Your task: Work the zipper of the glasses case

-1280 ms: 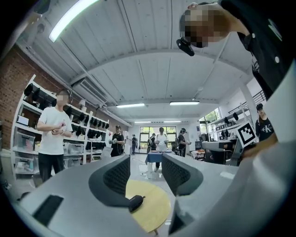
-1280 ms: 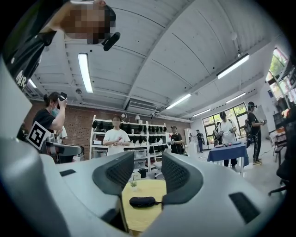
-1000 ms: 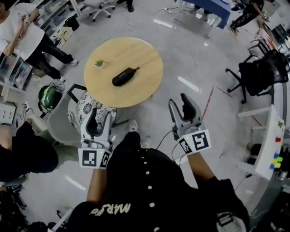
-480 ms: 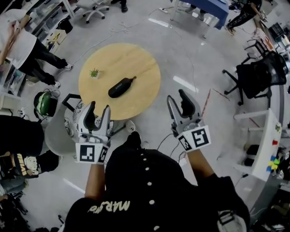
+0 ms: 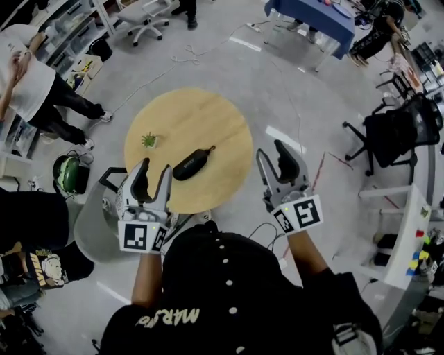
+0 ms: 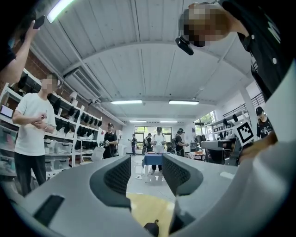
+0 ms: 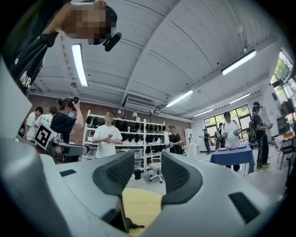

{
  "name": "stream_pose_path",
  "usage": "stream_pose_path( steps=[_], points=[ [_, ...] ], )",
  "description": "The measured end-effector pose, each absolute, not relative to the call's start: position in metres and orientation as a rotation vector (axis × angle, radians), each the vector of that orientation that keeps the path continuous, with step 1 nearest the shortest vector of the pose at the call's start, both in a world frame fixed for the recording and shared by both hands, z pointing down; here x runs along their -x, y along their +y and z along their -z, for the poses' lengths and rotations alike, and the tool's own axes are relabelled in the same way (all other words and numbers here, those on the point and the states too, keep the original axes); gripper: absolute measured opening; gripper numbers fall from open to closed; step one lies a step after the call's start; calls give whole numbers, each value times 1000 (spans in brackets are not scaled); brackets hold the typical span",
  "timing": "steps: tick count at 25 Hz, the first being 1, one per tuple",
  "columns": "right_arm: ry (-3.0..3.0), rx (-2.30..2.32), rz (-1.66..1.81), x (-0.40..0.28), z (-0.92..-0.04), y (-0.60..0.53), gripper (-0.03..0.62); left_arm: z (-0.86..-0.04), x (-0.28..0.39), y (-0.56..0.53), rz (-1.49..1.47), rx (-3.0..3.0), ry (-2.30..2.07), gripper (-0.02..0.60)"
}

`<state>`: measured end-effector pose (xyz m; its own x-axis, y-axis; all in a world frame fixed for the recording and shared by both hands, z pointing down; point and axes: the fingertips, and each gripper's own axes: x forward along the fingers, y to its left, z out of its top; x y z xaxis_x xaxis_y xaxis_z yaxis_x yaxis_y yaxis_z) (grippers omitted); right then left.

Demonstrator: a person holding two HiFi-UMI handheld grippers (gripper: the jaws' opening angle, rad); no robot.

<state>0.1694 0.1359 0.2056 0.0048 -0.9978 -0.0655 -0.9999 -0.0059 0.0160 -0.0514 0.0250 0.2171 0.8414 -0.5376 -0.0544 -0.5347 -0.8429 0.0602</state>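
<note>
The black glasses case (image 5: pixel 192 164) lies closed near the middle of the round wooden table (image 5: pixel 222 125), its zipper pull pointing toward the far right. My left gripper (image 5: pixel 154 170) hovers open over the table's near edge, just left of the case. The right gripper (image 5: pixel 271 151) is open too, off the table's right edge. In the left gripper view the case (image 6: pixel 151 228) peeks up below the open left gripper (image 6: pixel 145 173). The right gripper view shows the case (image 7: pixel 127 224) low on the yellow table (image 7: pixel 141 201), under the open right gripper (image 7: pixel 141 173).
A small potted plant (image 5: pixel 148 141) stands on the table's left side. A grey chair (image 5: pixel 94 218) sits under the near-left edge. Black office chairs (image 5: pixel 399 114) are at the right, a blue table (image 5: pixel 312 14) at the back. A person (image 5: pixel 31 69) stands far left.
The table and case have come nearer to both grippers. The left gripper now reaches over the table's near edge. Both grippers stay open.
</note>
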Motion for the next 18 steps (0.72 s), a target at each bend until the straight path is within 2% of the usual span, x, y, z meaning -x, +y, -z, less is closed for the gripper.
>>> stream_pose_path(
  steps=[18],
  points=[
    [2314,2174,72,-198,-253,52,172,-264,9,-34,-70,-2957,-710,196]
  ],
)
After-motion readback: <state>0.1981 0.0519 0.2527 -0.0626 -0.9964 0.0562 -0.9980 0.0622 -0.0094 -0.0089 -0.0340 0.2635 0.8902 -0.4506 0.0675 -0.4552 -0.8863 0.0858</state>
